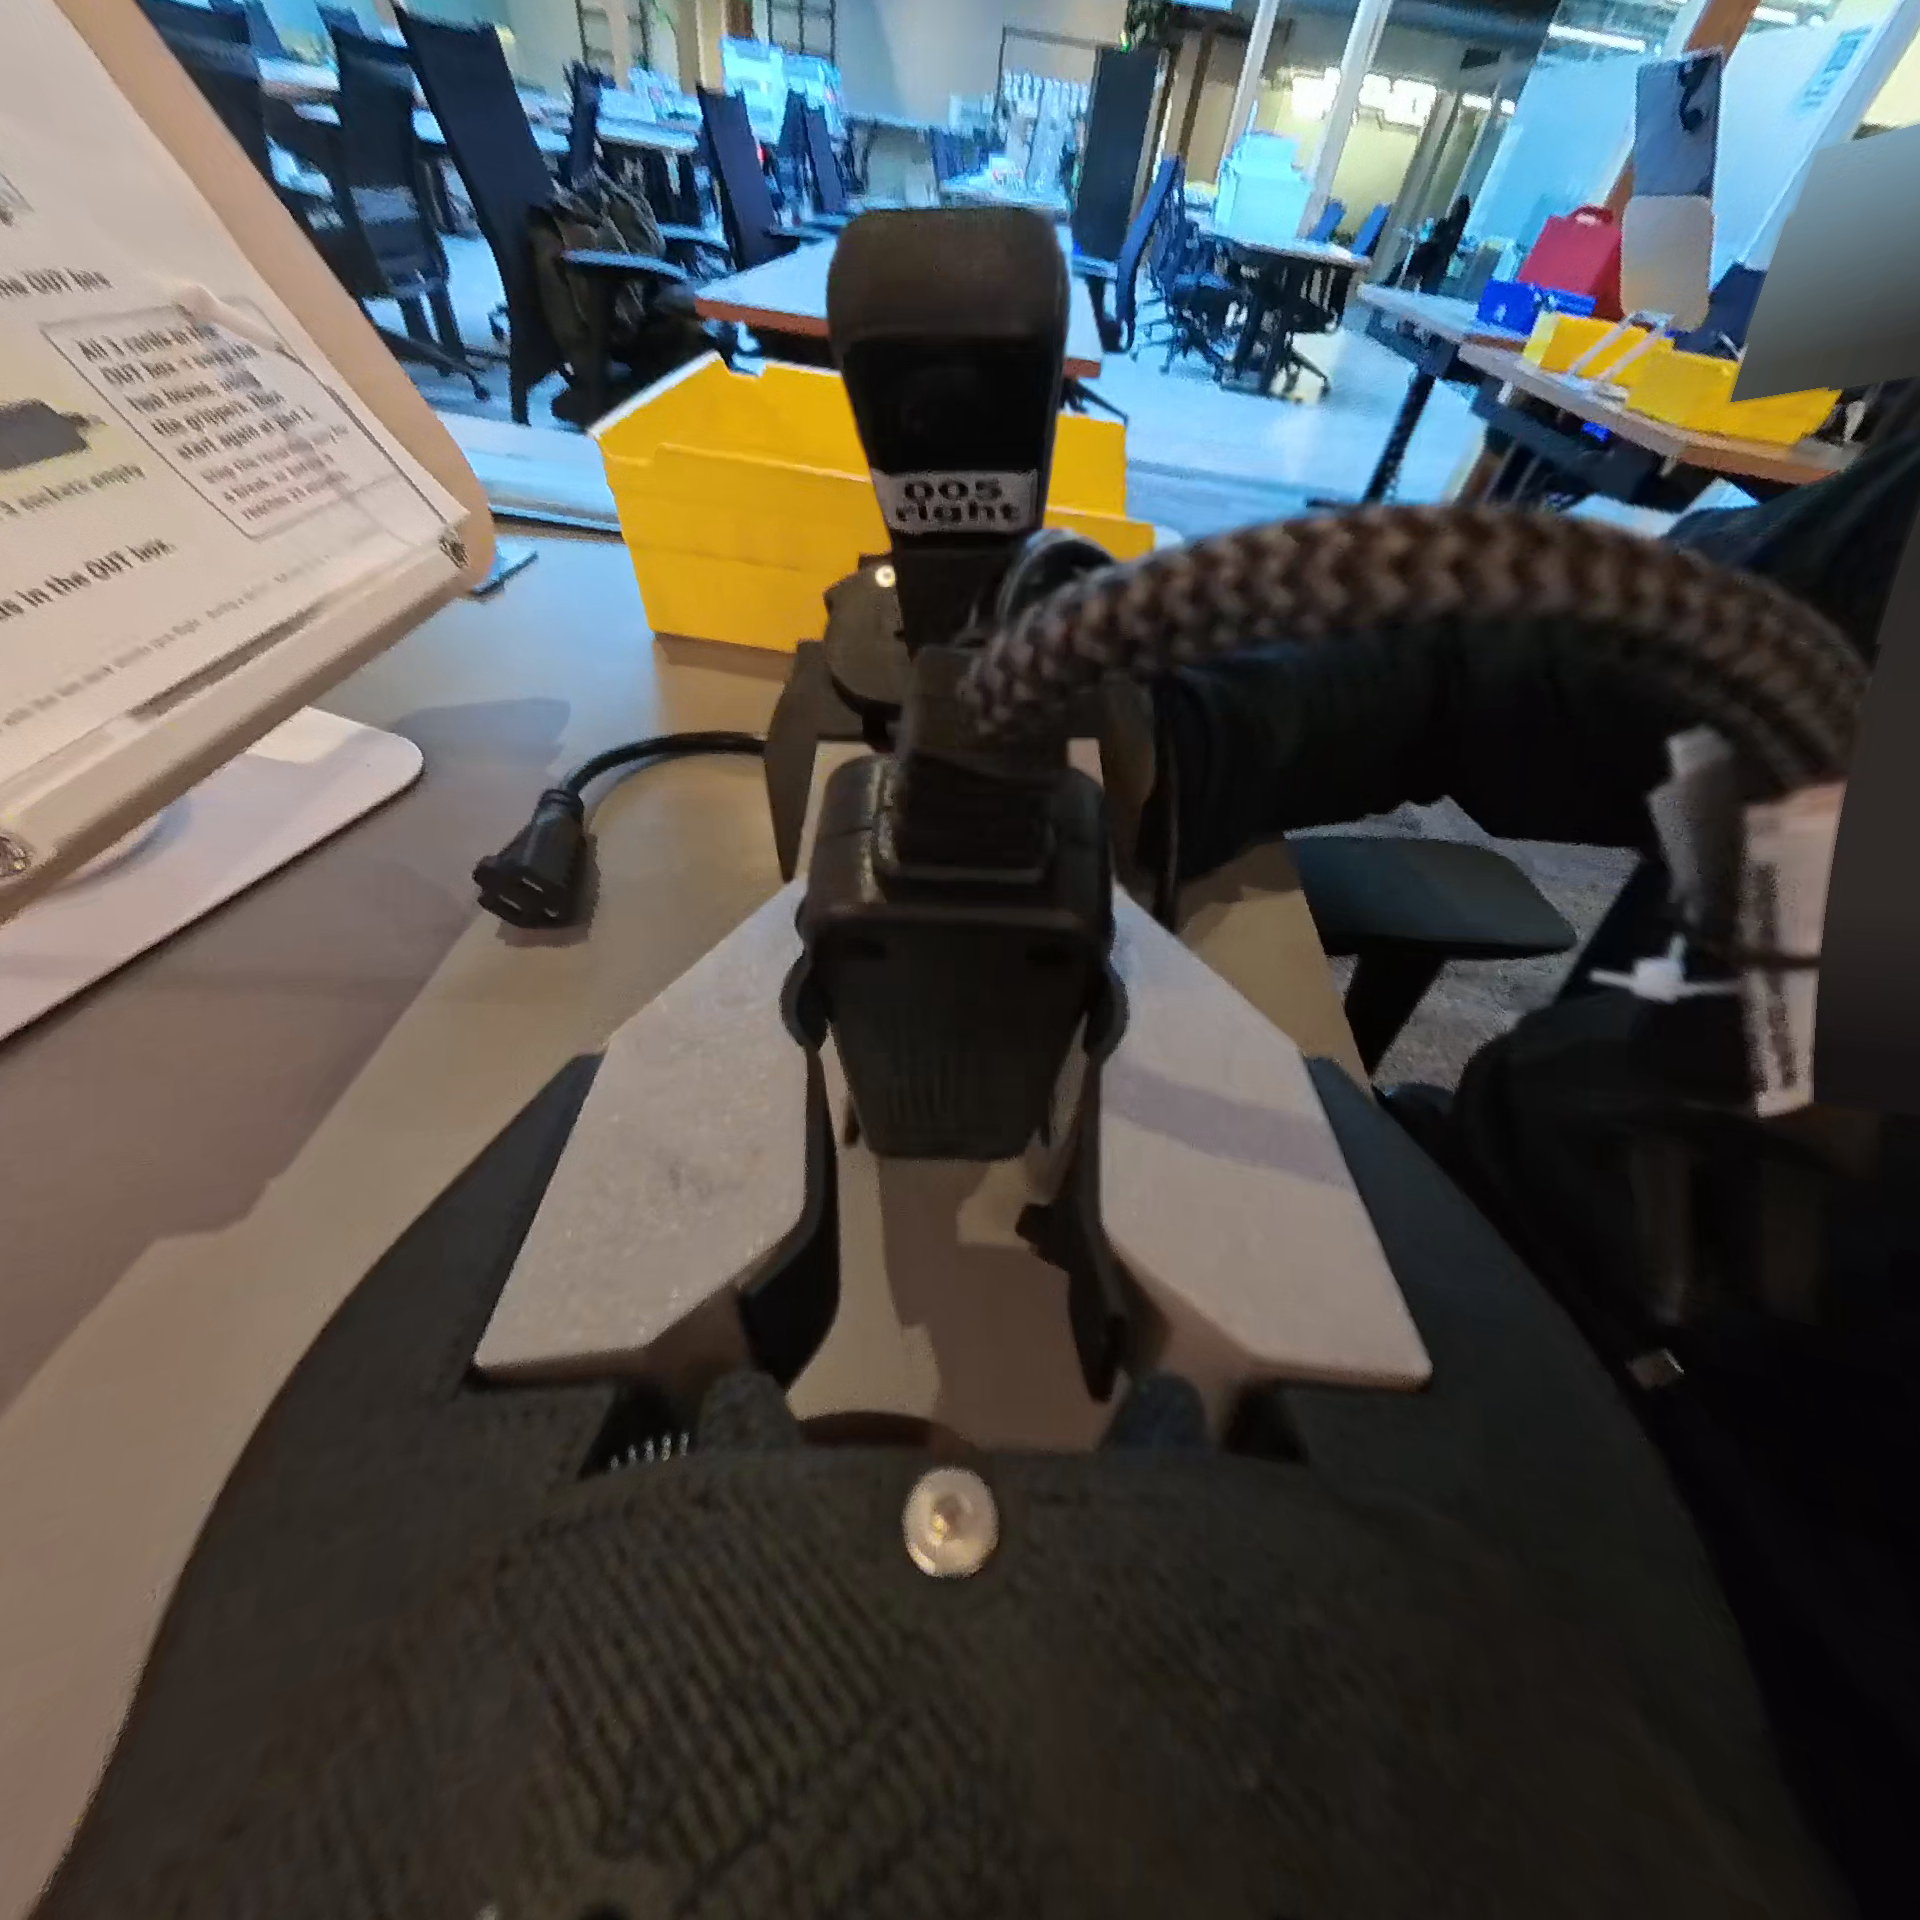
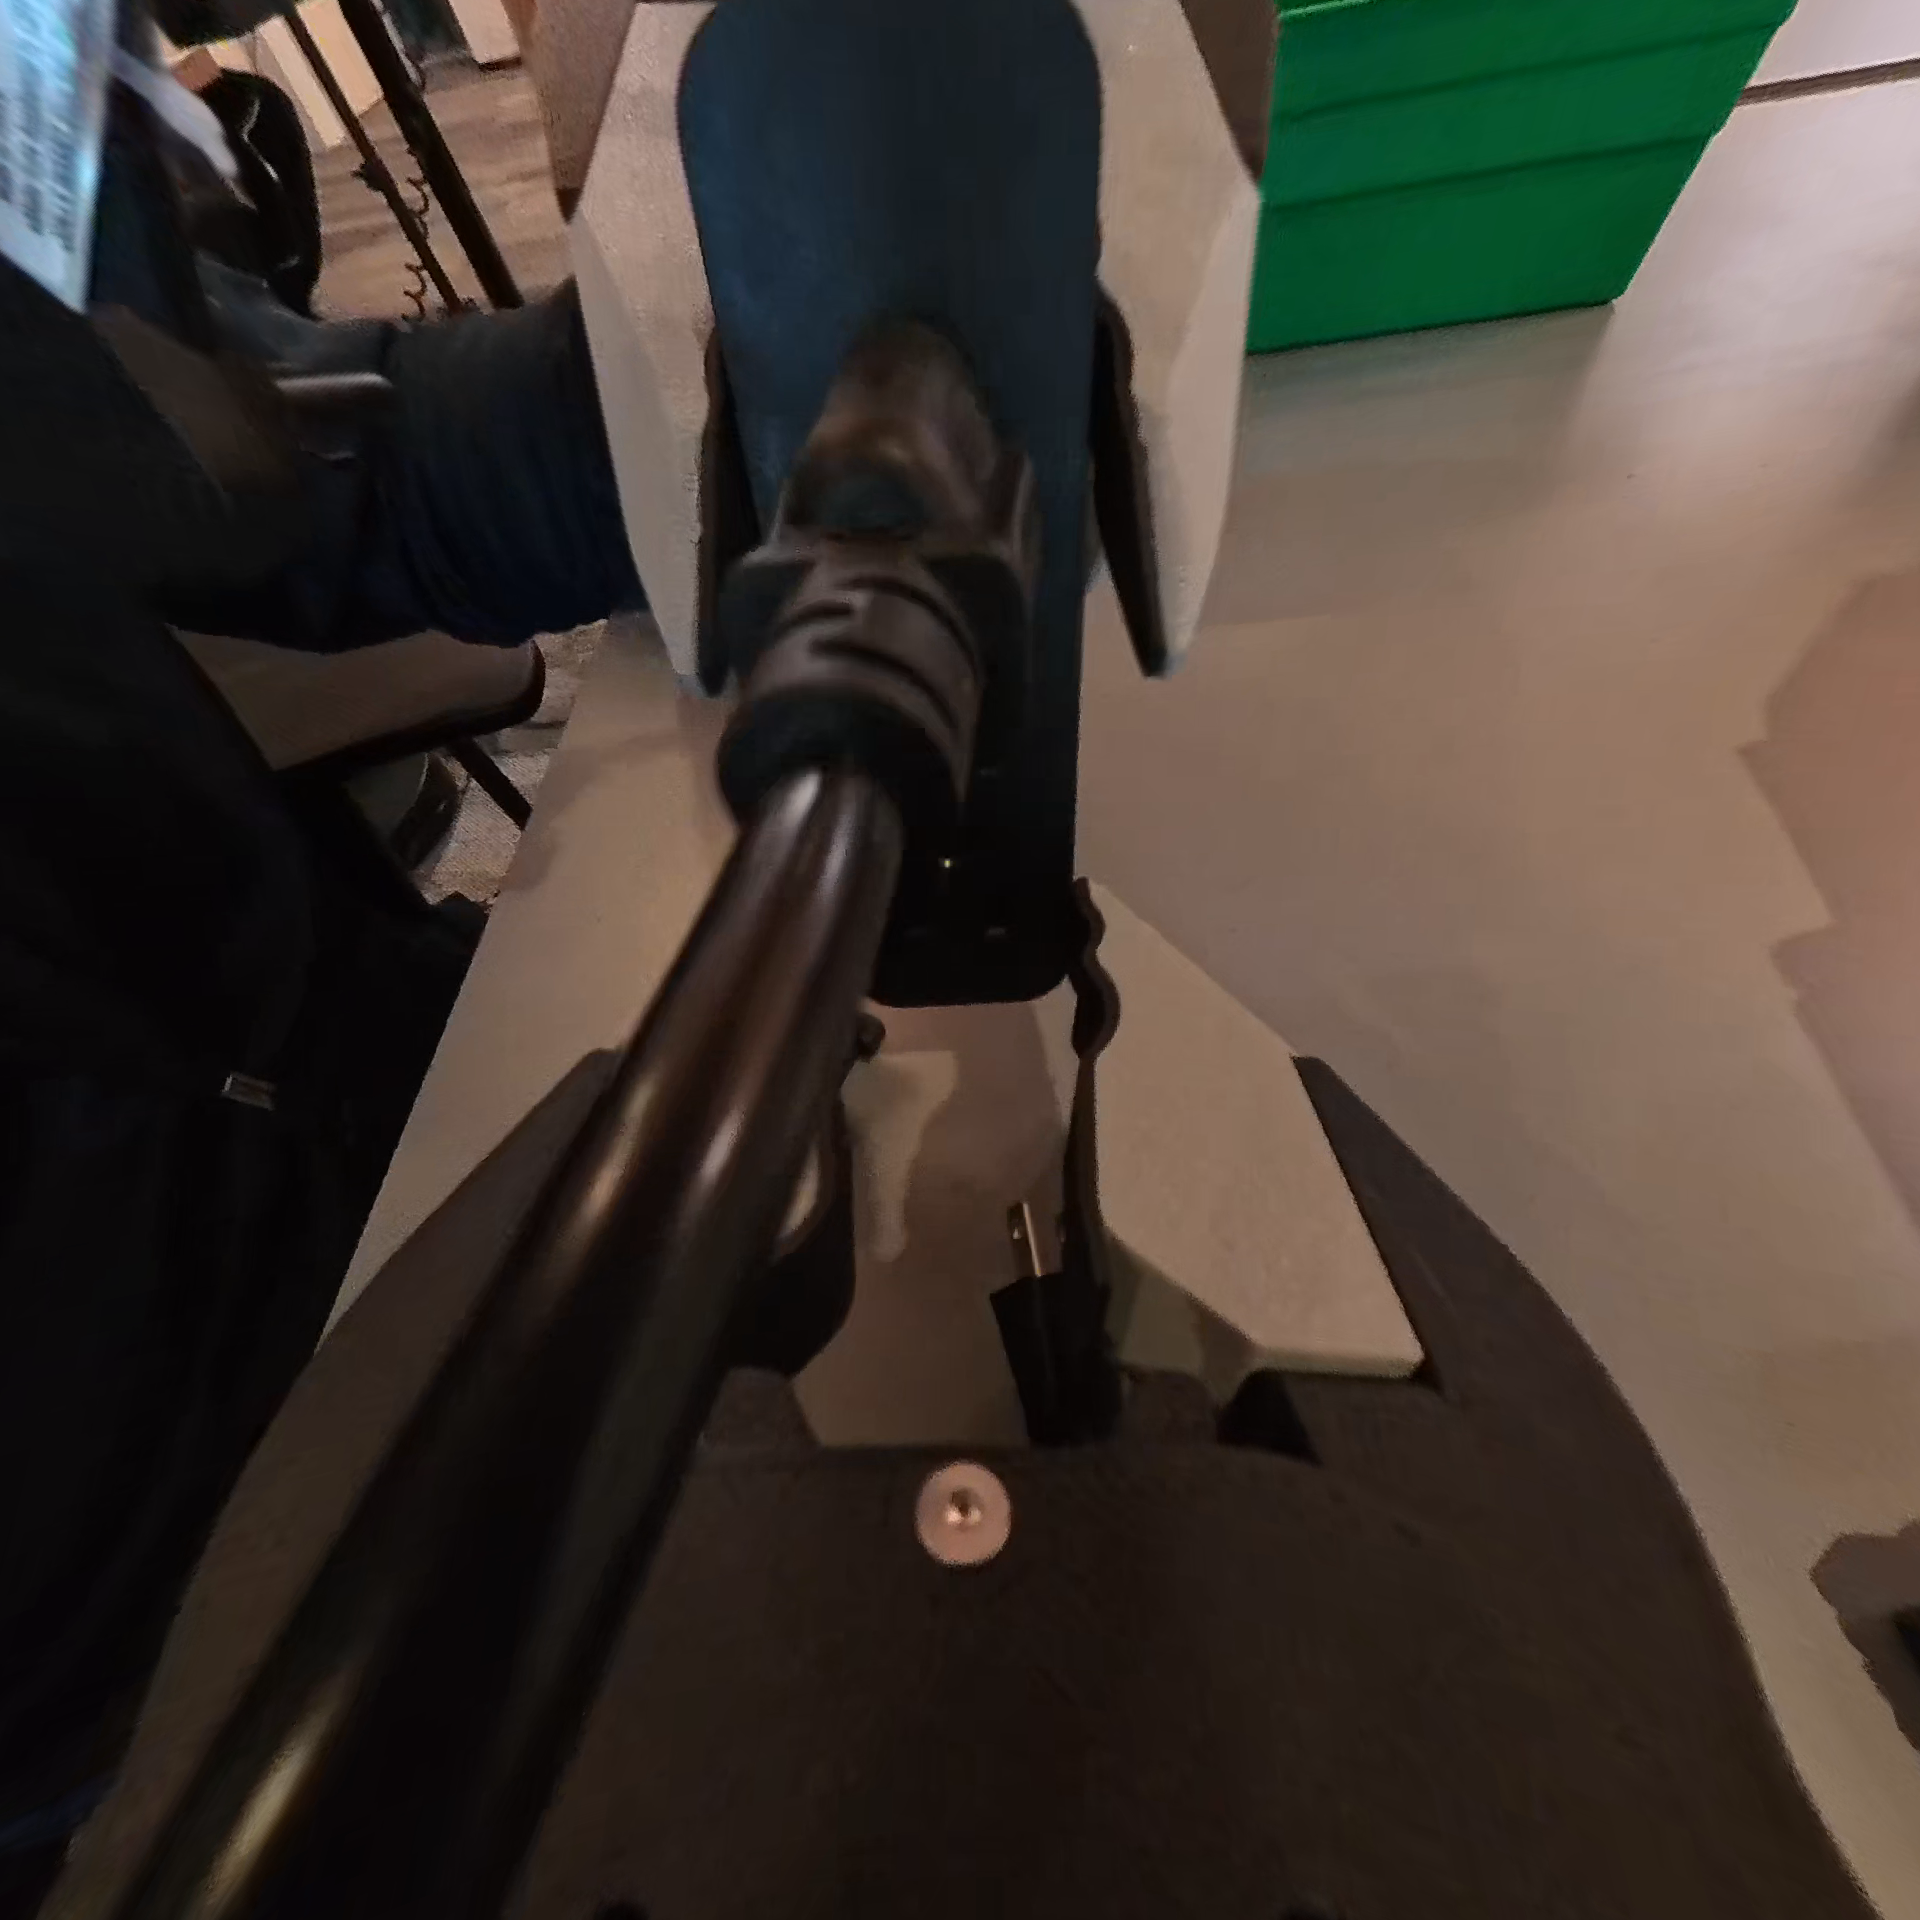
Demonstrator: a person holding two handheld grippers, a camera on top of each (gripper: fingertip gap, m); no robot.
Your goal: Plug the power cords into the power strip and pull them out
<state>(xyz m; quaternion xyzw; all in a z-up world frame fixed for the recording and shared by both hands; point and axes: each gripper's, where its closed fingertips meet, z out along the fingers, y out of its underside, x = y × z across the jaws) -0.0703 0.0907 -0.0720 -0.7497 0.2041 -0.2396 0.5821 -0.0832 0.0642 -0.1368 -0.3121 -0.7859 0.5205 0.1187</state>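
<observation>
A black power strip point(image 1: 951, 1039) hangs above the table, spanning the gap between my two grippers, which face each other. In the left wrist view my left gripper point(image 1: 951, 997) is shut on its ribbed near end, both pads pressed on its sides. A black fitting with a grey braided cord point(image 1: 1455, 592) sits on the strip and arcs off to the right. In the right wrist view my right gripper point(image 2: 966, 956) is shut on the strip's other end point(image 2: 987, 894). Its right pad point(image 2: 1091, 966) presses the corner and its left pad is hidden. A black plug point(image 2: 862, 665) with a thick smooth cord point(image 2: 644, 1091) sits on the strip.
A loose black cord end with a socket point(image 1: 530, 873) lies on the table point(image 2: 1455, 727) to the left. A yellow bin point(image 1: 748, 520) stands behind, a green bin point(image 2: 1475, 177) at the other side. An instruction sheet on a stand point(image 1: 187, 468) is at the left. A chair armrest point(image 1: 1423, 894) is off the table edge. The grippers' ends are close to 7 centimeters from one another.
</observation>
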